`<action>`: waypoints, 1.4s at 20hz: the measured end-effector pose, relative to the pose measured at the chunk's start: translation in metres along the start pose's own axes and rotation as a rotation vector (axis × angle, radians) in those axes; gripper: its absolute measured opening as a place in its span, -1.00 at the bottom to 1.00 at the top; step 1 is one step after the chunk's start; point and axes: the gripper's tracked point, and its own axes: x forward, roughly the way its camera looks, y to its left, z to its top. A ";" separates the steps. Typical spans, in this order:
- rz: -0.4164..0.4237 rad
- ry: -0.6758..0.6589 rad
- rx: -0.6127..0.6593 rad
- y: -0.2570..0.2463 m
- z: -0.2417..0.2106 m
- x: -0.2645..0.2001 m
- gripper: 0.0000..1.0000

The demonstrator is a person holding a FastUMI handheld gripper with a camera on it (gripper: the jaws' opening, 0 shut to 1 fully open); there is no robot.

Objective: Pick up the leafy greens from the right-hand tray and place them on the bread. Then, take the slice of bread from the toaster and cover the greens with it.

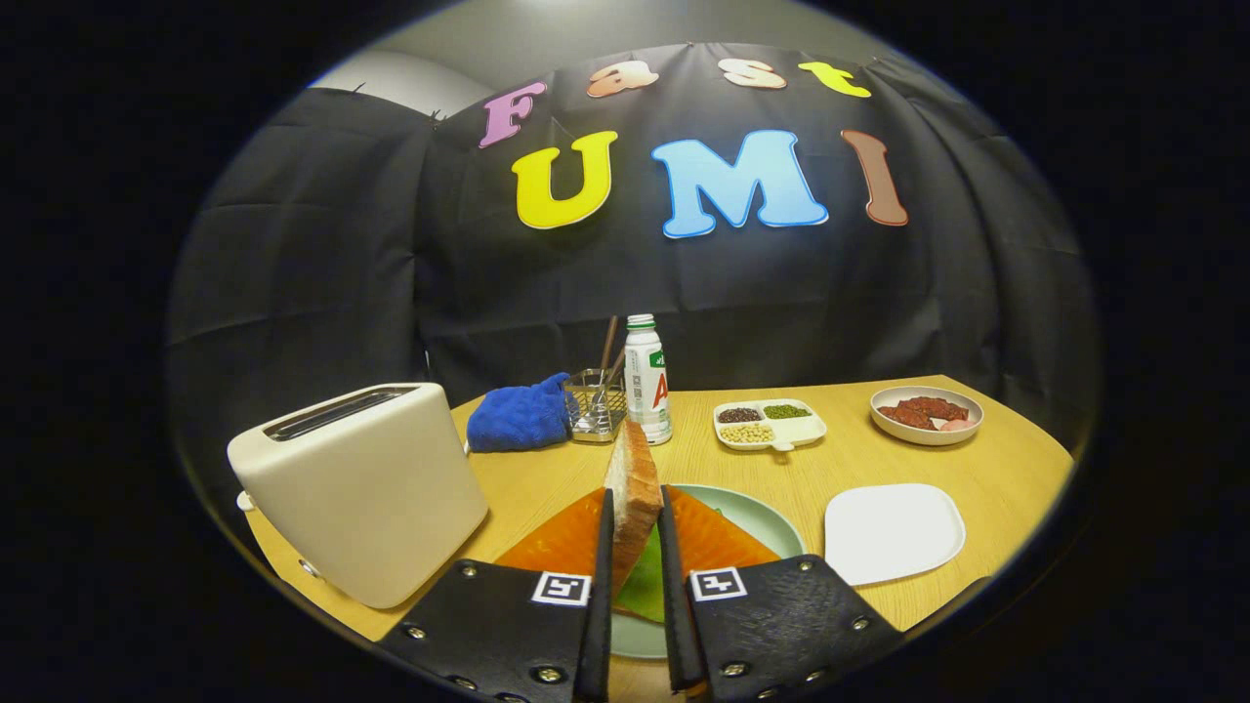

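Observation:
My gripper point(635, 522) is shut on a slice of bread point(633, 488), held upright on its edge between the two fingers. It hangs just above a pale green plate point(771, 522). On that plate lies an orange-brown slice of bread point(718, 542) with green leaves point(645, 586) on top of it, seen between and below the fingers. The cream toaster point(361, 483) stands to the left of the fingers, its slots showing nothing inside.
A white square tray point(894, 532) lies right of the plate. Farther back are a divided dish of beans point(770, 425), a bowl of meat point(926, 413), a white bottle point(646, 379), a wire holder with utensils point(596, 402) and a blue mitt point(520, 415).

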 end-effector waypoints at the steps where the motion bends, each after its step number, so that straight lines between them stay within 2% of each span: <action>1: -0.011 0.004 -0.011 -0.004 -0.002 0.000 -0.43; 4: -0.027 0.005 -0.018 -0.011 -0.003 0.001 -0.40; 5: -0.032 0.009 -0.019 -0.013 -0.004 0.002 -0.31; 8: -0.040 0.028 -0.020 -0.018 -0.009 0.003 -0.30; 9: -0.043 0.035 -0.021 -0.020 -0.010 0.003 -0.24; 14: -0.095 0.029 -0.059 -0.032 -0.014 -0.001 -0.15; 17: -0.121 0.027 -0.091 -0.040 -0.015 -0.002 0.08; 22: -0.128 0.007 -0.077 -0.046 -0.007 -0.008 0.08; 28: -0.135 -0.086 -0.084 -0.062 0.027 -0.026 0.07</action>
